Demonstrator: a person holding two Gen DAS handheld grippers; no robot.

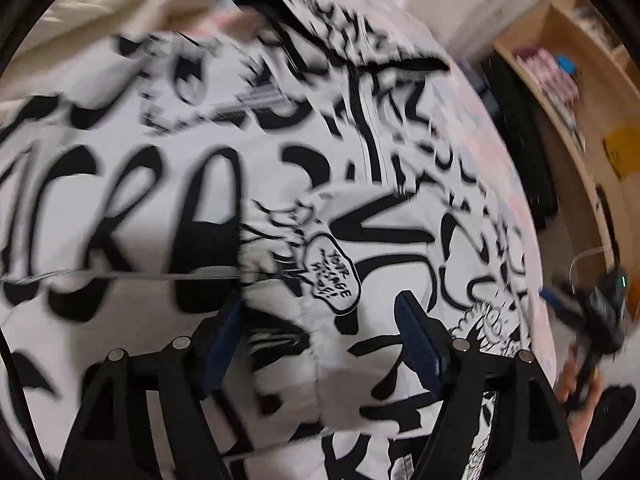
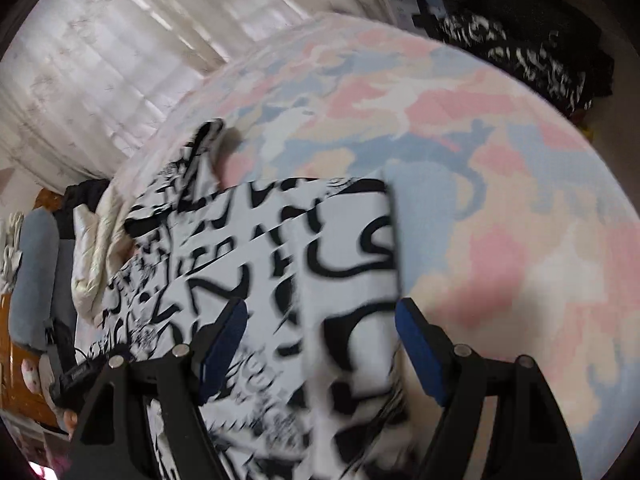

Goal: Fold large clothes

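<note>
A large white garment with black graffiti print [image 1: 168, 184] lies spread on a bed, much of it blurred. My left gripper [image 1: 320, 320] hovers low over it, jaws wide apart. A raised fold of the garment with a speech-bubble print [image 1: 332, 276] sits between the blue pads [image 1: 224, 340], which do not press on it. In the right wrist view the garment [image 2: 288, 248] lies folded with a straight right edge. My right gripper [image 2: 320, 320] stands open above that edge, holding nothing. The right gripper [image 1: 600, 300] also shows at the left view's right edge, in a person's hand [image 1: 576, 376].
The bed cover [image 2: 500, 184] is pastel pink, blue and cream. A cream blanket [image 2: 96, 248] is bunched at the garment's far end. A dark patterned pile of cloth [image 2: 520, 48] lies beyond the bed. A wooden shelf [image 1: 560, 92] stands beside the bed, and curtains [image 2: 120, 60] hang behind.
</note>
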